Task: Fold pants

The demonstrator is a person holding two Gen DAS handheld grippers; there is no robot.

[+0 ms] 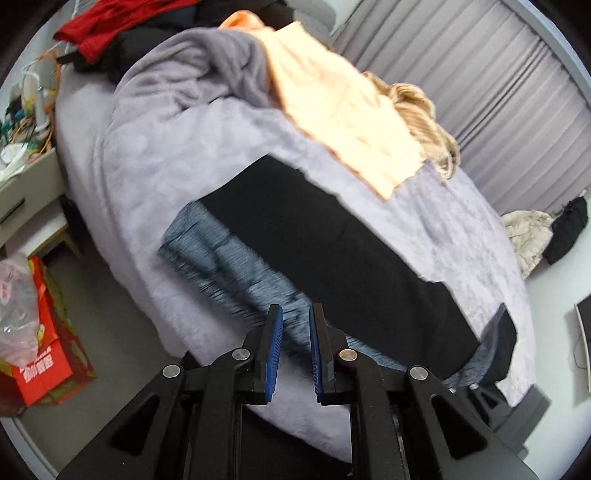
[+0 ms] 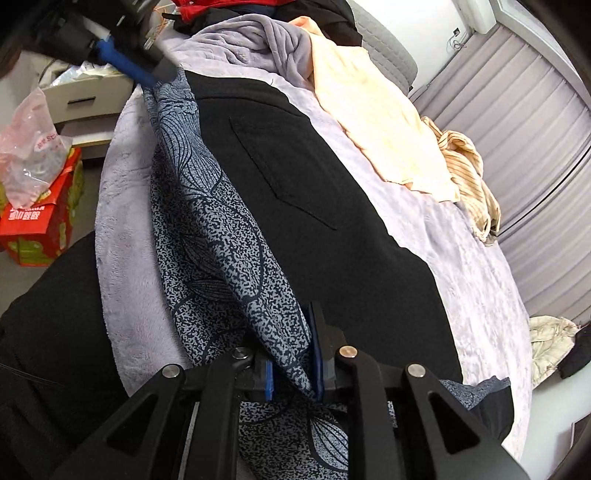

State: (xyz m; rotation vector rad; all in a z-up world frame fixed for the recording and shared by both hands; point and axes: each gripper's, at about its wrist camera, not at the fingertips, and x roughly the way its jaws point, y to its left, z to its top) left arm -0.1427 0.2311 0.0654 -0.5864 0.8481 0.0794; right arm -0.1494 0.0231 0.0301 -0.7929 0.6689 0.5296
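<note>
Blue-grey leaf-patterned pants [image 2: 221, 236] lie on a lavender blanket [image 2: 122, 229], partly under a flat black garment [image 2: 314, 206]. My right gripper [image 2: 293, 354] is shut on a raised fold of the patterned pants at their near end. My left gripper [image 1: 295, 332] is open above the patterned pants [image 1: 221, 258], nothing between its blue pads. In the right wrist view the left gripper [image 2: 144, 75] sits at the far end of the pants, touching the fabric edge. The black garment also shows in the left wrist view [image 1: 332, 243].
A peach cloth [image 1: 343, 114] and a striped beige garment [image 2: 469, 177] lie farther on the bed. Red and dark clothes [image 1: 107, 26] pile at the head. A nightstand [image 1: 22, 192] and a red box with a plastic bag [image 1: 40, 332] stand left. Pleated curtain [image 1: 498, 99] on the right.
</note>
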